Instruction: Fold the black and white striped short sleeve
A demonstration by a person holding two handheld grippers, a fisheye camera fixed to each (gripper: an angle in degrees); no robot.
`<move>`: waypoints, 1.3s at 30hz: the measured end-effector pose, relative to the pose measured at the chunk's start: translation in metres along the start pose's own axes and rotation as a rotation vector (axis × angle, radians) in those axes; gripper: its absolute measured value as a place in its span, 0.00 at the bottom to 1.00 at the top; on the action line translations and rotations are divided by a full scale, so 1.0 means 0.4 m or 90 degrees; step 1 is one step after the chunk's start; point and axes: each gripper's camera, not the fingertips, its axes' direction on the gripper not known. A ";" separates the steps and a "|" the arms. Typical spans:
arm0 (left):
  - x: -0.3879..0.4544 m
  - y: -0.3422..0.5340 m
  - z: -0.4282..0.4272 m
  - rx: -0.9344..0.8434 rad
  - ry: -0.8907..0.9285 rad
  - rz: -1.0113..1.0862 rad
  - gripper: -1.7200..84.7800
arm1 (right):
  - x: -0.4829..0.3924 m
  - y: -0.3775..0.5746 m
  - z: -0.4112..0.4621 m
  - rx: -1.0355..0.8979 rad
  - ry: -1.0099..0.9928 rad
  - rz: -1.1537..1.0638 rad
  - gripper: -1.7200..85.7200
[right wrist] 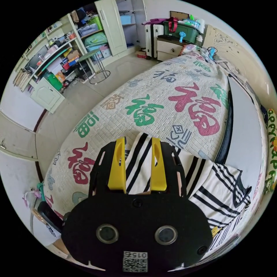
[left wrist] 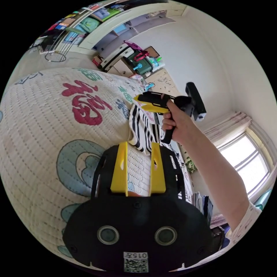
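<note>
Striped shirt lay bunched at the quilt's edge, left gripper spread just short of it, right gripper spread over cloth without pinching; I'd grab both shoulder corners first and pull flat before folding.

Striped shirt partly hidden behind right gripper body (lower hem cut by frame edge); shelf items beyond the shirt too small to tell.

left gripper view: low over bed | right gripper view: higher, facing shelves (both share quilt)
</note>
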 end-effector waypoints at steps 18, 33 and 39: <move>0.287 0.444 -0.069 0.016 -0.015 0.357 0.02 | 0.426 0.318 -0.247 0.184 -0.077 0.086 0.02; 0.354 1.093 0.145 -0.235 -0.048 0.711 0.03 | 0.824 0.943 -0.282 0.161 -0.038 0.290 0.03; 0.300 1.197 0.187 -0.303 -0.057 0.741 0.05 | 0.879 0.964 -0.346 0.135 -0.003 0.328 0.07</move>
